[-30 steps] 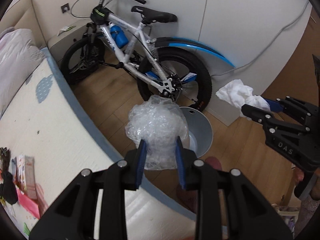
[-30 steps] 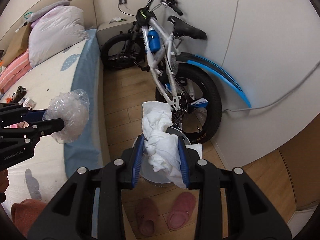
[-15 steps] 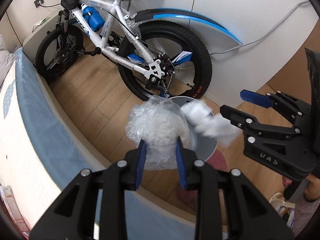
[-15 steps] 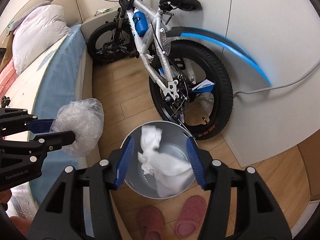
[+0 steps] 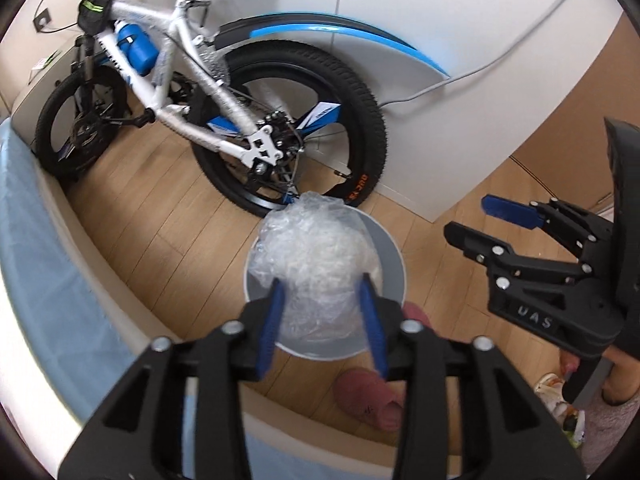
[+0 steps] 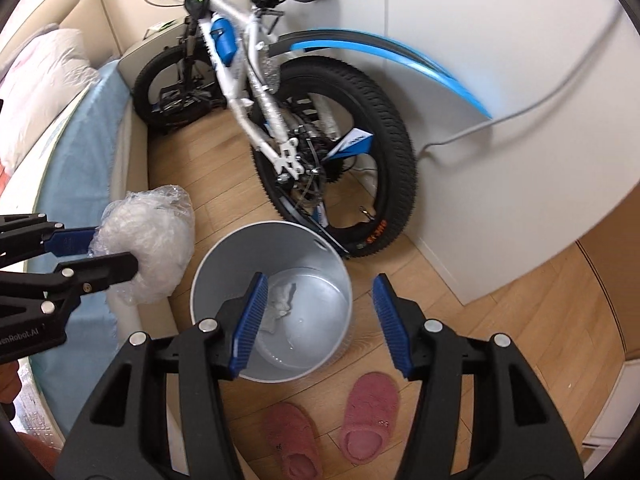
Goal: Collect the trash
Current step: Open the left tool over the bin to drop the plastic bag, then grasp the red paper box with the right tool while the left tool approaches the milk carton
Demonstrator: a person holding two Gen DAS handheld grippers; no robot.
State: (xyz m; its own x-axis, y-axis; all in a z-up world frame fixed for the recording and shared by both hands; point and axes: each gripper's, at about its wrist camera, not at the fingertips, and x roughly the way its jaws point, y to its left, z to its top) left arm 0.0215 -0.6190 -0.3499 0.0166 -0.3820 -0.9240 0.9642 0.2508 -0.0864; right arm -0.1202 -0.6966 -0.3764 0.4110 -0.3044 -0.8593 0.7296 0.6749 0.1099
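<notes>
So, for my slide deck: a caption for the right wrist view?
Open right gripper above the bin holding a white tissue; left gripper holds crumpled plastic wrap.

A: Floor? Walls?
B: Wood-plank floor (image 6: 460,280); white wall panels (image 6: 460,60), grey cable (image 6: 532,110).
A: Furnishings?
B: Bed (image 6: 76,168), blue cover; bicycle (image 6: 280,92) beside wall; pink slippers (image 6: 370,416).

I've got wooden floor (image 6: 500,300) under me: the grey bin (image 6: 332,256) stands on it, pink slippers (image 6: 368,416) just in front, the bicycle (image 6: 336,152) parked behind, the bed (image 6: 76,184) alongside.
</notes>
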